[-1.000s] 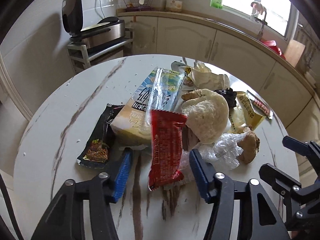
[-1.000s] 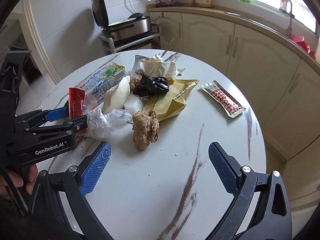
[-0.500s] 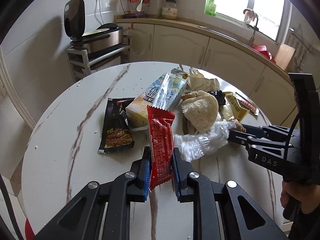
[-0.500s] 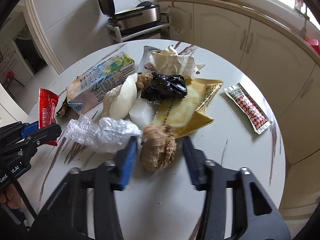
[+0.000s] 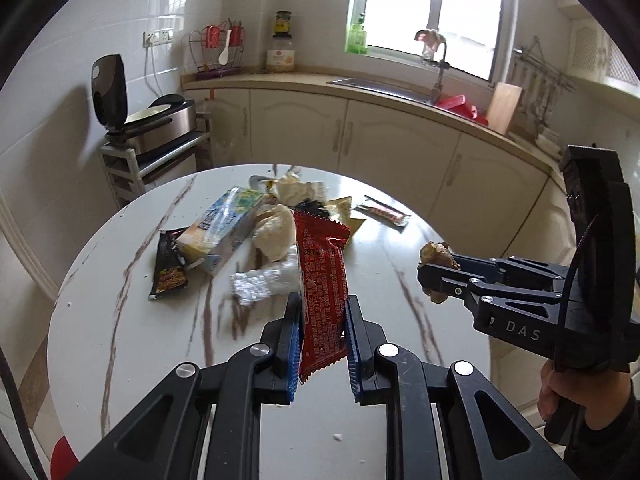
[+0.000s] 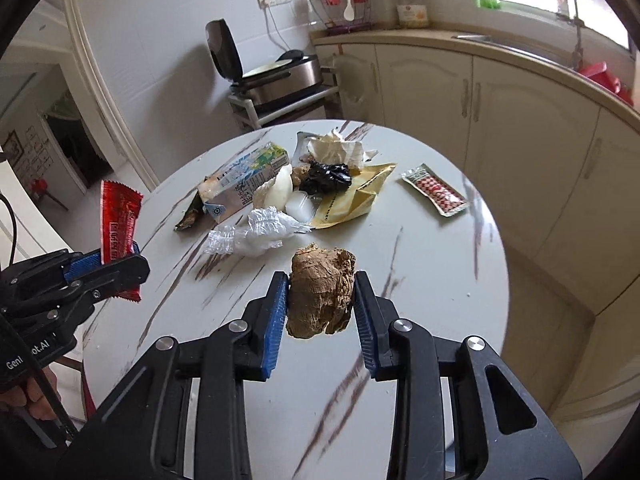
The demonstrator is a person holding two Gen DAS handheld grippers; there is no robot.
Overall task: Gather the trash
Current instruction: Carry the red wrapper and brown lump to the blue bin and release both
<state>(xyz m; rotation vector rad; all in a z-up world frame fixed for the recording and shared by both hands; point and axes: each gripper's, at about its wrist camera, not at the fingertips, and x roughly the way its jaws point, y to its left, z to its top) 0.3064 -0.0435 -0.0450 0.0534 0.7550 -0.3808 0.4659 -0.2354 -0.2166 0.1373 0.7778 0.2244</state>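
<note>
Left gripper (image 5: pixel 322 336) clenched on red snack wrapper (image 5: pixel 322 280), long axis upright, lifted clear of round table (image 5: pixel 120 320). Right gripper (image 6: pixel 320 304) clamps brown ginger lump (image 6: pixel 322 292), also aloft. Remaining trash pile, milk carton (image 6: pixel 244 180) included, lies ahead, between both tools. Earlier: jaws wide, both items on tabletop; jaws have just been closing.

Red wrapper (image 5: pixel 323 280), brown lump (image 6: pixel 321 293), white brown-veined table (image 6: pixel 420 264).
</note>
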